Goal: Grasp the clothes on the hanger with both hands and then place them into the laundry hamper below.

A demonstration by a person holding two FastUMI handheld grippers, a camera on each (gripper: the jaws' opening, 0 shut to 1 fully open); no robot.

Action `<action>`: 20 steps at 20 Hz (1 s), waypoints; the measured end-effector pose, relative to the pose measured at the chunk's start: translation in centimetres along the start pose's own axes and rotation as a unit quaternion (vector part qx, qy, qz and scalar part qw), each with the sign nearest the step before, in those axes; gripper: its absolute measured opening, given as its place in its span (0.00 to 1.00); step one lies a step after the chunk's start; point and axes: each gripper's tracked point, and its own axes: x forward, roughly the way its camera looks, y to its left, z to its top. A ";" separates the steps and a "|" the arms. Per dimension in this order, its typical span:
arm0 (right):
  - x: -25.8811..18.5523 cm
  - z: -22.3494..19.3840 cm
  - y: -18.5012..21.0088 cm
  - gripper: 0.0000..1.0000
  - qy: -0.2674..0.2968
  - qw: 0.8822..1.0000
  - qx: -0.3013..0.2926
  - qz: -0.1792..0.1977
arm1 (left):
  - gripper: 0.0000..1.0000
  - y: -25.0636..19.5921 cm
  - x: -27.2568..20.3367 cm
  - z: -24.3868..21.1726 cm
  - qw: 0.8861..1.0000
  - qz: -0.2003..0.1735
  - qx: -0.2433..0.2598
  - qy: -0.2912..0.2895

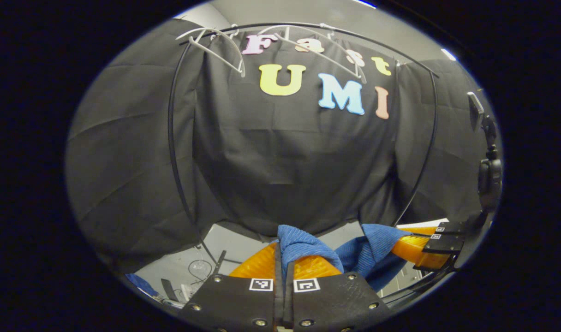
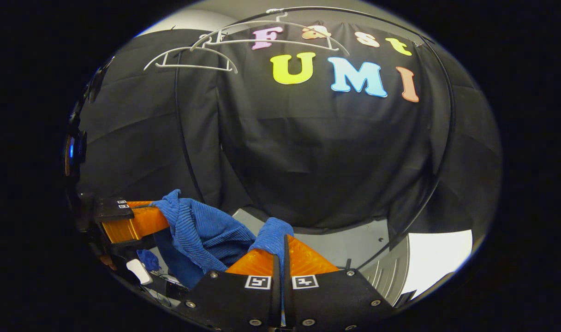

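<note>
A blue ribbed garment (image 1: 354,256) hangs between my two grippers, off the hangers. In the left gripper view my left gripper (image 1: 284,258) is shut on a bunched fold of it, and the right gripper (image 1: 416,246) grips the other end at the lower right. In the right gripper view my right gripper (image 2: 283,251) is shut on a fold of the blue garment (image 2: 202,230), with the left gripper (image 2: 137,221) holding the far end at the lower left. Bare white hangers (image 1: 216,48) (image 2: 193,57) hang from the black rail at the top.
A black metal rack frame (image 1: 172,138) (image 2: 183,138) stands before the wall. Pale floor with cables (image 1: 197,267) lies below. A curved grey rim (image 2: 391,272) and a white panel (image 2: 439,251) sit at the lower right. A camera mount (image 1: 488,170) stands at the right edge.
</note>
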 end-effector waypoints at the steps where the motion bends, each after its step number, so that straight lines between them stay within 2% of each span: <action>1: 0.3 -1.0 0.0 0.02 0.012 1.000 -0.005 -0.002 | 0.01 0.1 0.3 -1.0 1.000 0.001 0.004 0.011; 2: 0.4 -1.9 0.1 0.02 0.021 1.000 -0.009 -0.004 | 0.01 0.1 0.4 -2.2 1.000 0.002 0.009 0.023; 3: 0.6 -2.8 0.1 0.02 0.032 0.999 -0.015 -0.005 | 0.06 0.2 0.6 -3.2 0.999 0.003 0.013 0.035; 4: 0.5 -4.2 0.6 0.02 0.045 0.999 -0.020 -0.004 | 0.01 0.3 1.2 -4.3 0.999 0.005 0.014 0.047; 7: 0.8 -6.7 0.5 0.08 0.077 0.997 -0.026 -0.010 | 0.01 0.4 1.9 -6.8 0.996 0.002 0.009 0.085; 8: 0.6 -7.6 0.8 0.10 0.091 0.996 -0.022 -0.006 | 0.07 0.4 1.7 -7.6 0.996 0.001 0.007 0.092; 10: 0.6 -8.4 0.9 0.22 0.102 0.995 -0.015 -0.003 | 0.07 1.1 1.4 -8.4 0.994 0.011 0.009 0.104; 12: 0.4 -8.6 0.9 0.41 0.107 0.994 -0.013 -0.006 | 0.14 1.6 1.1 -8.8 0.994 0.019 0.009 0.110; 13: 0.6 -8.3 1.1 0.55 0.100 0.995 -0.008 -0.003 | 0.33 1.4 0.9 -8.8 0.993 0.017 0.007 0.113; 14: 0.4 -8.1 1.4 0.63 0.097 0.995 -0.007 -0.001 | 0.52 1.3 0.6 -8.5 0.994 0.018 0.005 0.107; 15: 0.4 -7.8 1.4 0.77 0.093 0.996 -0.011 -0.003 | 0.70 1.4 0.7 -8.0 0.995 0.020 0.007 0.096; 16: 0.2 -7.5 1.5 0.83 0.089 0.996 -0.016 -0.004 | 0.89 1.7 0.1 -7.5 0.996 0.024 0.013 0.086; 17: 0.2 -7.2 1.6 0.90 0.086 0.996 -0.021 -0.006 | 0.90 1.9 -0.3 -6.9 0.996 0.026 0.020 0.078; 20: -0.3 -6.0 1.7 0.94 0.068 0.997 -0.024 -0.013 | 0.90 2.2 -1.2 -4.5 0.997 0.032 0.041 0.052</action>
